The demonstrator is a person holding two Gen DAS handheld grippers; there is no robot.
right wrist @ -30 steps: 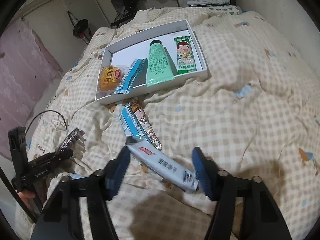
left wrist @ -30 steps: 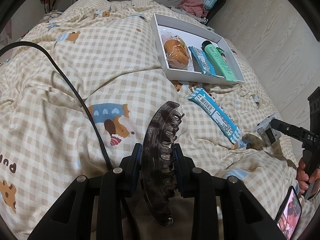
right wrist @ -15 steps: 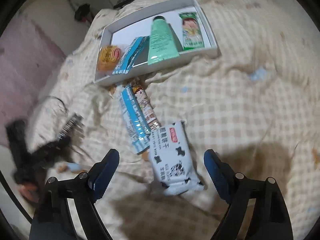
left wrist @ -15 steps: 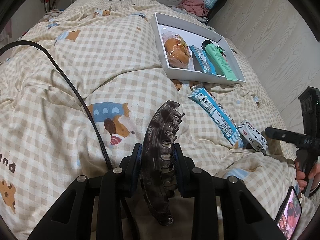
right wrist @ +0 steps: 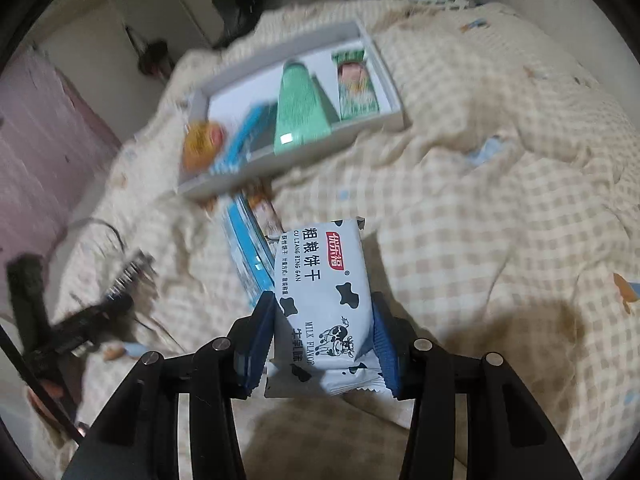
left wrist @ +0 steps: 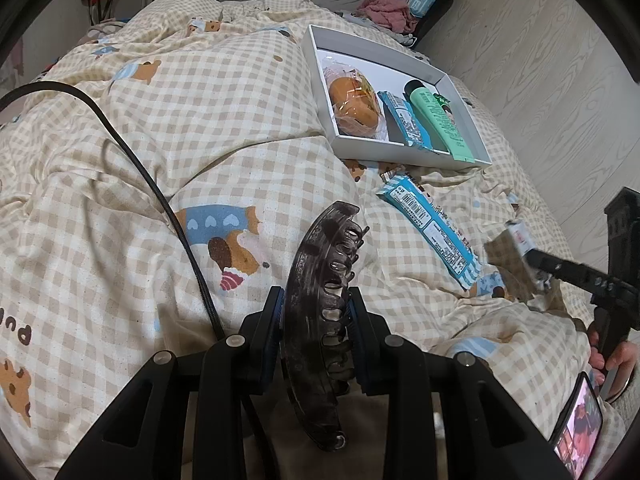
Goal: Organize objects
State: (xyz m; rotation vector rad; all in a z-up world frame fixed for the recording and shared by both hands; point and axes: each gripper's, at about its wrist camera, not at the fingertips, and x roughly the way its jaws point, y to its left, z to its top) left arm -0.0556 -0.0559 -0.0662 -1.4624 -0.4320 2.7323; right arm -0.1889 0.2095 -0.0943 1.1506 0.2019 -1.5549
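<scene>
My left gripper (left wrist: 316,316) is shut on a dark brown hair claw clip (left wrist: 326,248), held still above the checked quilt. The jaws of my right gripper (right wrist: 325,320) are closing, and their blue pads press both sides of a white cow-print biscuit pack (right wrist: 324,280) just above the bedding. The left wrist view shows that pack (left wrist: 520,240) edge-on at the right. A white open box (left wrist: 400,152) farther up the bed holds a wrapped bun (left wrist: 354,106), a blue pack (left wrist: 404,120) and a green tube (left wrist: 438,120). A blue snack bar (left wrist: 432,232) lies on the quilt in front of the box.
A black cable (left wrist: 160,200) runs across the quilt on the left. A person's hand (left wrist: 616,356) grips the right tool's handle, with a phone (left wrist: 576,432) below it. Clothes lie on the wood floor beyond the bed. The right wrist view is blurred.
The right gripper opened wide and the biscuit pack lay flat on the quilt; now its pads have closed across the pack's width. The left gripper and hair clip have not moved.
</scene>
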